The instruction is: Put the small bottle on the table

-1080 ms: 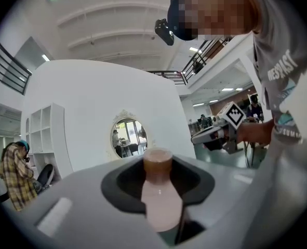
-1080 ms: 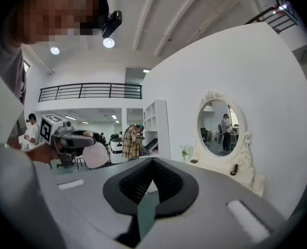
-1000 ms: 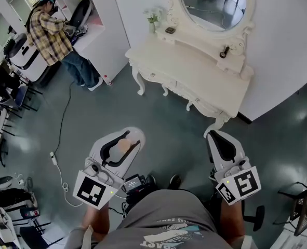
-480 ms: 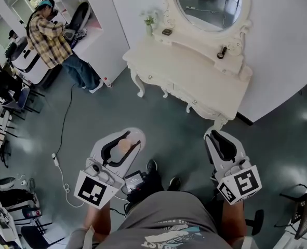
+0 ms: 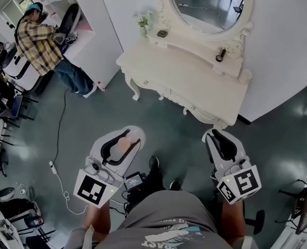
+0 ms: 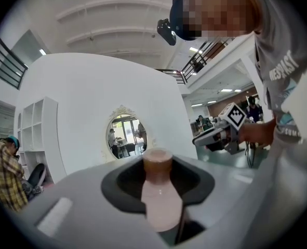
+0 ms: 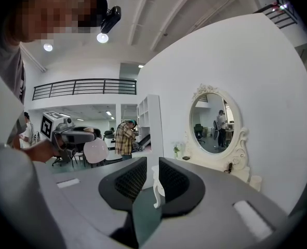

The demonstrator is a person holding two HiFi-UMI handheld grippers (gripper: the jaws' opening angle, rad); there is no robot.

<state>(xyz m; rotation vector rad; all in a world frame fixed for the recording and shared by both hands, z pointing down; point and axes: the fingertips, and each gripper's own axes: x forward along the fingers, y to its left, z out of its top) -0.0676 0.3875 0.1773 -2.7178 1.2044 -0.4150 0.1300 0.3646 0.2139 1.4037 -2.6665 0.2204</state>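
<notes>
Carrying step: the left claw [image 5: 127,138] grips the bottle [image 5: 122,148], well apart from the worktop [image 5: 195,77]. The right claw [image 5: 218,139] is slightly open and empty. The next move calls for reaching the worktop and setting the bottle down upright.

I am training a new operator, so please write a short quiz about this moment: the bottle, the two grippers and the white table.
1. True or false: the small bottle already stands on the white table.
2. Fill in: the bottle is clamped in the ___ gripper.
3. The right gripper is: A) open and empty; B) shut on a cup; C) shut on a cloth.
Key: 1 false; 2 left, the left gripper; 3 A.
</notes>
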